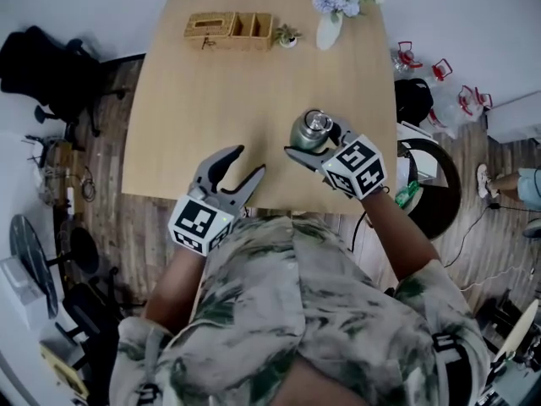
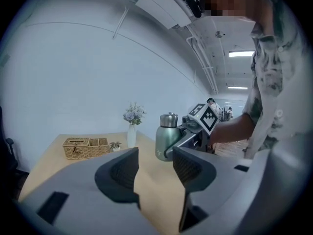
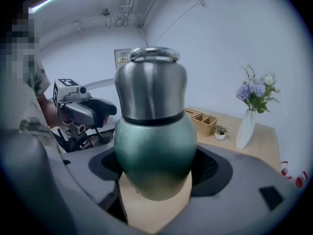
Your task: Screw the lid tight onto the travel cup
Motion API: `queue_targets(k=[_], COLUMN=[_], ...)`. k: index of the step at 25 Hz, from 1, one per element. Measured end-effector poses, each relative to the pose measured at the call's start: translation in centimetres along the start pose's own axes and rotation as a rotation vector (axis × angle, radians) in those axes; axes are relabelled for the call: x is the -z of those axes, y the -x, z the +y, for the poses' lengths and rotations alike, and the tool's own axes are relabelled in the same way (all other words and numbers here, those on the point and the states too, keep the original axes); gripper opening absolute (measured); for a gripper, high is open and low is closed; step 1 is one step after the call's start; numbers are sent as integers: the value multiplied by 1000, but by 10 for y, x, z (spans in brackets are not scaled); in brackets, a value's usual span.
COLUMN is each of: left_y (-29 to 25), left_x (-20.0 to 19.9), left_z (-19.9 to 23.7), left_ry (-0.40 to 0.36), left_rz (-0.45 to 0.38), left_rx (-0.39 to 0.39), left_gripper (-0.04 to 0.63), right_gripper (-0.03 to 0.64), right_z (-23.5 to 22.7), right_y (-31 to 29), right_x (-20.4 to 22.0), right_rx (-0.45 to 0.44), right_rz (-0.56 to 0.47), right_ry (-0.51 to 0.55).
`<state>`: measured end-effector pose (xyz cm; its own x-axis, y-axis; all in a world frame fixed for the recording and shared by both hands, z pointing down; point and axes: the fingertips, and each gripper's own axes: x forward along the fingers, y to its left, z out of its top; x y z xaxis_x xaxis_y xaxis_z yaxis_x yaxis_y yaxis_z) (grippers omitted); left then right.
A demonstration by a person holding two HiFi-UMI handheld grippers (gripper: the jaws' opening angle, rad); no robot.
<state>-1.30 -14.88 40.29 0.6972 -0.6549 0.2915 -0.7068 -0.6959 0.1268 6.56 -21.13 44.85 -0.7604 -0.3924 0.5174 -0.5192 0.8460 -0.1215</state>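
The travel cup (image 1: pixel 309 131) has a green body and stands near the right front of the wooden table (image 1: pixel 211 117). A steel lid (image 1: pixel 318 123) with a ring handle sits on top of it. My right gripper (image 1: pixel 317 142) is shut on the green body, a pad pressed against each side. In the right gripper view the cup (image 3: pixel 154 155) fills the space between the jaws of that gripper (image 3: pixel 155 166), with the lid (image 3: pixel 151 89) above. My left gripper (image 1: pixel 248 161) is open and holds nothing, to the left of the cup. Its own view (image 2: pixel 154 168) looks towards the cup (image 2: pixel 166 141).
A wicker basket (image 1: pixel 228 28), a small potted plant (image 1: pixel 287 36) and a white vase of flowers (image 1: pixel 330 25) line the far edge of the table. A black chair (image 1: pixel 42 66) stands at the left. A round dark stool (image 1: pixel 435 189) is at the right.
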Motion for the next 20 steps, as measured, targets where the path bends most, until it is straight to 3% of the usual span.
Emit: queue_targets(k=[8, 20], left_y=[11, 1], left_x=[-35, -116], left_z=[3, -7], left_ry=[-10, -77], left_rz=[-53, -151], left_rx=[35, 108], left_gripper=[216, 216], right_gripper=[396, 396], right_z=[22, 34], right_y=[24, 4], right_x=[-43, -63], right_rx=[-49, -60], right_rz=[-14, -9], right_ry=[37, 24])
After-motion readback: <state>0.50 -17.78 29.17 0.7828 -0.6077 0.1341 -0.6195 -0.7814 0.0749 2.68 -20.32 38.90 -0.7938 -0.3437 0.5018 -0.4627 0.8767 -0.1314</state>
